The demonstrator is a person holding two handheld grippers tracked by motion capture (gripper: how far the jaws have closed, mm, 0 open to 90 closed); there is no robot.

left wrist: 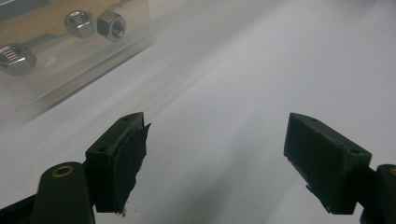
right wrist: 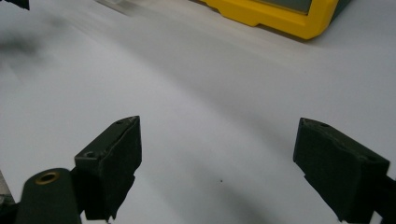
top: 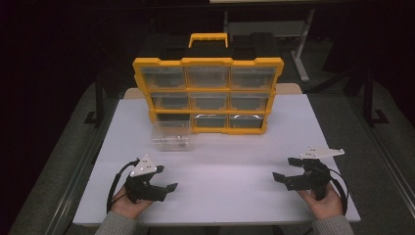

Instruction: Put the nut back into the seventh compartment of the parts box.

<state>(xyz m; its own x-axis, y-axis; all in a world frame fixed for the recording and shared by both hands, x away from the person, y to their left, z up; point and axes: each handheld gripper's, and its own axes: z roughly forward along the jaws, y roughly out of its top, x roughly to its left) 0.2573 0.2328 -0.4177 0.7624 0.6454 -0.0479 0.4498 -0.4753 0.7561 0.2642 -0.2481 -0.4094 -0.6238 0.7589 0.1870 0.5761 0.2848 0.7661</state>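
Beyond the left fingers (left wrist: 123,154), clear drawer (left wrist: 70,51)

Two hand-held grippers, black bodies: left gripper (top: 165,188), right gripper (top: 285,170). Grey three-cornered plate atop each, small dark holes along the faces. Black cable looped from each body. Jaws blocky, matt black, two small screw holes per block; brass-ringed hole at the base of one arm. Frayed pad (left wrist: 136,148) on the left gripper. Grey knitted sleeve cuffs (top: 113,225) at both wrists.
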